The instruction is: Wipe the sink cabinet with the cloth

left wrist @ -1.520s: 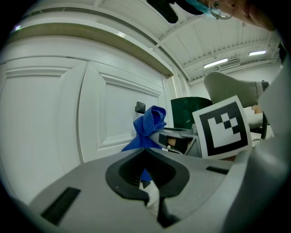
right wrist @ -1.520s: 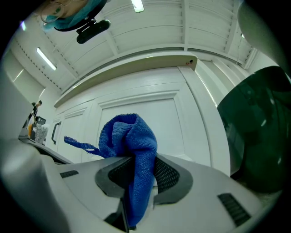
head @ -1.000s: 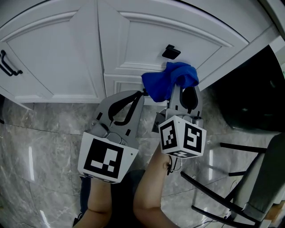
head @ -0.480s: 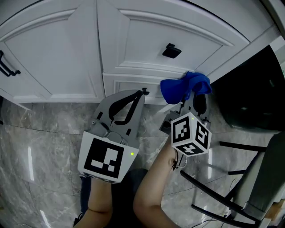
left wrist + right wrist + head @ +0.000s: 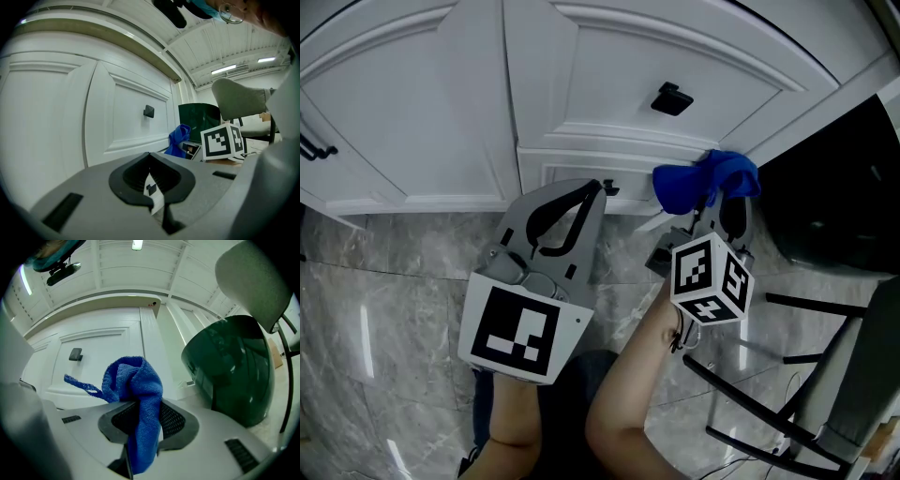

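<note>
Floor [image 5: 384, 300]: grey marble-look tile, glossy, with pale light streaks.
White sink cabinet [image 5: 431, 122] stands on it across the top of the head view. 1 dark green bin [image 5: 830, 187] sits just beside the cabinet's right end. 1 chair [image 5: 848, 375] with black legs stands at lower right.

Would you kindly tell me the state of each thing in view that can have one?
left gripper, shut, holding nothing.
right gripper, shut on the cloth.
cloth, bunched up, clamped between the right jaws, near the cabinet's lower edge.
sink cabinet, doors closed.
</note>
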